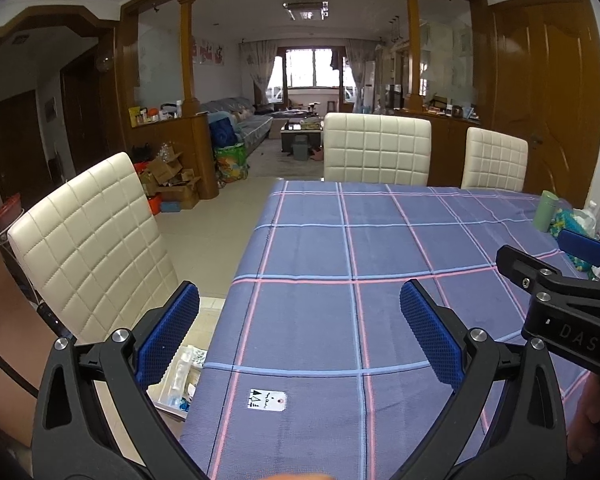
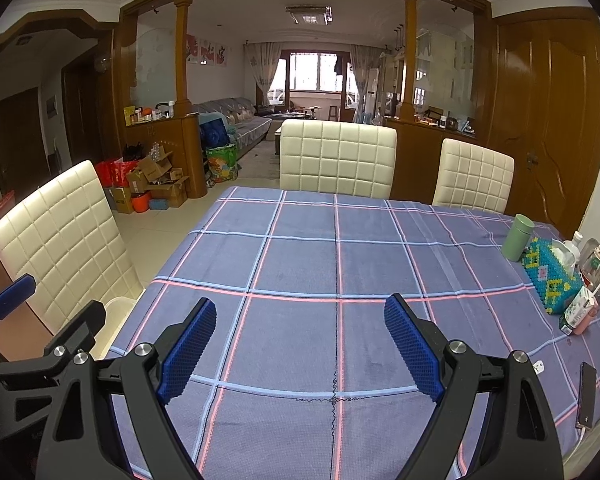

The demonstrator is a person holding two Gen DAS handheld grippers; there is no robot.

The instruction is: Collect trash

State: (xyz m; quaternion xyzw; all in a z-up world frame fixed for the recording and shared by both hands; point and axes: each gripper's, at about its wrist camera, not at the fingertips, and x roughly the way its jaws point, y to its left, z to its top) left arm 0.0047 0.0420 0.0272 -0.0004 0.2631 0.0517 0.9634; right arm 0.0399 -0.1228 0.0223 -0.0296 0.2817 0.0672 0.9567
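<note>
Plaid tablecloth (image 1: 380, 248), broad bare cloth ahead: white paper tag (image 1: 266, 399) just below-between wide-open, empty left gripper (image 1: 300, 340), near table's left edge; right gripper (image 2: 300, 352) likewise spread, empty.

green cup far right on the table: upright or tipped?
Upright: the green cup stands on its base on the tablecloth, rim up.

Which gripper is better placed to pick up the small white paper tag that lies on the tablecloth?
Probably the left gripper: the white tag lies on the tablecloth just below its open jaws. The right gripper is also open, but its view does not show the tag.
</note>
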